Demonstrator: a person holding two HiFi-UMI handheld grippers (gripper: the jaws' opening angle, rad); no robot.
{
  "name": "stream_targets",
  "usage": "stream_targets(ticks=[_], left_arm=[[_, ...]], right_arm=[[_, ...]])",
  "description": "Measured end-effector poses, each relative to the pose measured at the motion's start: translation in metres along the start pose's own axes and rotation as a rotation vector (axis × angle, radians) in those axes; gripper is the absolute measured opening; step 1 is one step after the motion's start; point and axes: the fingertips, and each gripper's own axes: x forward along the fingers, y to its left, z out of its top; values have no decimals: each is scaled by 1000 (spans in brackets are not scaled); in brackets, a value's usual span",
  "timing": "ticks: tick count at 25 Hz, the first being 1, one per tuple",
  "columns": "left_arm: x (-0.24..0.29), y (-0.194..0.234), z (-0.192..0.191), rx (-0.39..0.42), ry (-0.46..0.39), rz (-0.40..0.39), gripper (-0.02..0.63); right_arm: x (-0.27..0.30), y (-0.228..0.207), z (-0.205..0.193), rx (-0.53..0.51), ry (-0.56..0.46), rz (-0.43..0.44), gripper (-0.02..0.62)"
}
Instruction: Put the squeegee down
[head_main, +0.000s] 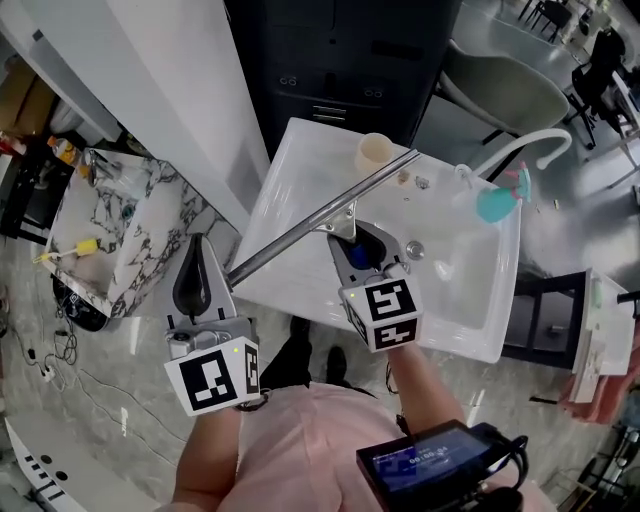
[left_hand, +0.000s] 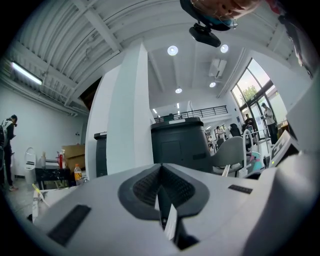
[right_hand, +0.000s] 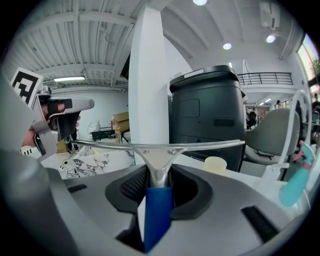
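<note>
The squeegee (head_main: 322, 215) has a long metal blade and a blue handle (right_hand: 157, 210). My right gripper (head_main: 362, 242) is shut on that handle and holds it over the white sink basin (head_main: 470, 300). The blade (right_hand: 160, 146) lies level across the right gripper view, and in the head view its left end sticks out past the sink's left edge. My left gripper (head_main: 198, 262) hangs to the left of the sink, just below that blade end. Its jaws are together with nothing between them, as the left gripper view also shows (left_hand: 161, 187).
On the sink's back rim stand a cream cup (head_main: 373, 153), a teal spray bottle (head_main: 497, 200) and a white curved faucet (head_main: 520, 150). A dark cabinet (head_main: 340, 60) is behind, a white pillar (head_main: 170, 80) at the left, and a marble-patterned table (head_main: 110, 230) further left.
</note>
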Motion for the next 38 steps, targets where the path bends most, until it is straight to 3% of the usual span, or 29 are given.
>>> stream_targets(ticks=[16, 38], left_arm=[[3, 29, -53, -27, 116, 14, 9], [31, 40, -104, -40, 211, 22, 9]], right_arm=[[41, 30, -63, 28, 153, 51, 115], [87, 45, -133, 74, 316, 120, 115]])
